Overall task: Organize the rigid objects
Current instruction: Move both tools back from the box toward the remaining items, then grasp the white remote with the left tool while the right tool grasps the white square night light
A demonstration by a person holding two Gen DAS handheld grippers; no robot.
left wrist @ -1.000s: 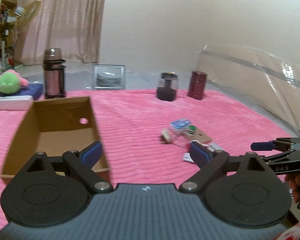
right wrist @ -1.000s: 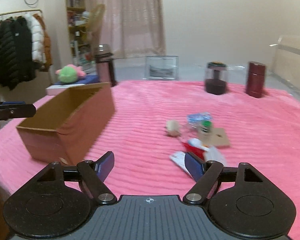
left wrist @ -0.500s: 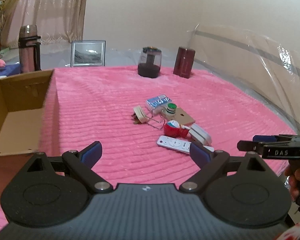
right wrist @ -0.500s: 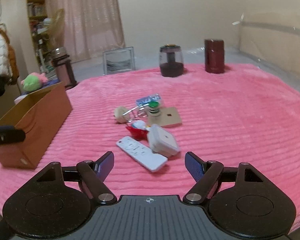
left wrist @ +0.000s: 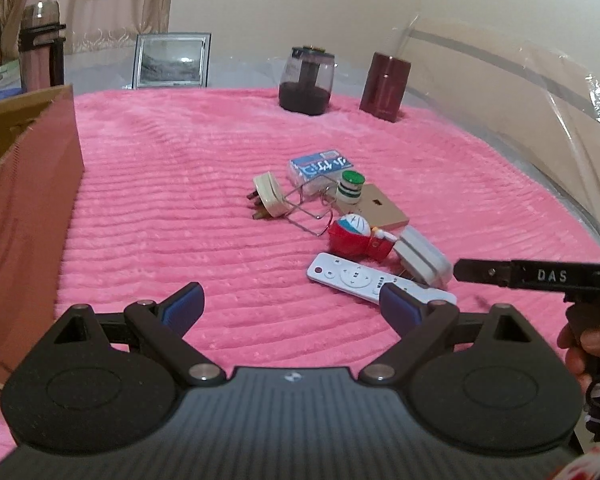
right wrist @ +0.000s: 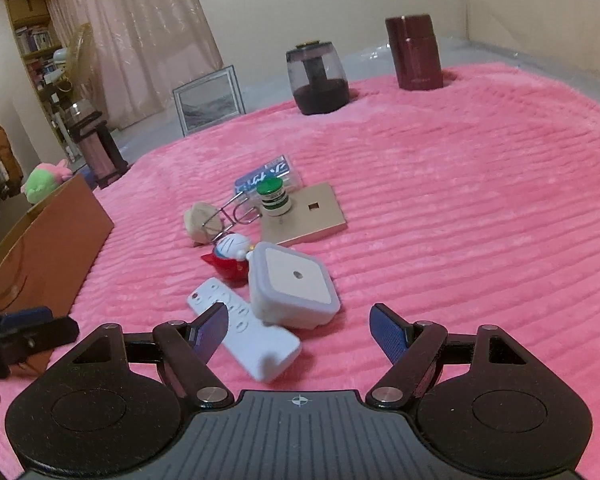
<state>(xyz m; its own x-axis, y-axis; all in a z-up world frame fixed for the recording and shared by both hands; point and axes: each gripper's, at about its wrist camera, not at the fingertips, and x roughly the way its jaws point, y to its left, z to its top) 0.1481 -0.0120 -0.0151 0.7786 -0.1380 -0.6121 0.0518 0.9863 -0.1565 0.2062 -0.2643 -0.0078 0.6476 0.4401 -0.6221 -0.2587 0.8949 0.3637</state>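
Observation:
A pile of small objects lies on the pink blanket: a white remote [left wrist: 364, 276] [right wrist: 244, 330], a white square device [right wrist: 290, 282] [left wrist: 420, 258], a red and blue figurine [left wrist: 356, 236] [right wrist: 230, 254], a green-capped bottle [left wrist: 350, 188] [right wrist: 274, 196], a tan plate [right wrist: 304, 218], a blue packet [left wrist: 320, 166], a beige plug [left wrist: 268, 194] and a wire clip [left wrist: 310, 210]. An open cardboard box [left wrist: 24, 192] [right wrist: 40, 240] stands at the left. My left gripper [left wrist: 290, 304] is open and empty, short of the remote. My right gripper [right wrist: 300, 330] is open, with the remote and square device between its fingers.
A dark jar [left wrist: 306, 80], a maroon canister [left wrist: 384, 86], a picture frame [left wrist: 170, 60] and a thermos [left wrist: 40, 46] stand along the blanket's far edge. A clear plastic sheet [left wrist: 520, 92] rises at the right. A green plush [right wrist: 44, 182] lies beyond the box.
Both grippers have swung right from the box toward the pile and moved closer to it. The right gripper now reaches the remote and square device. Both stay open.

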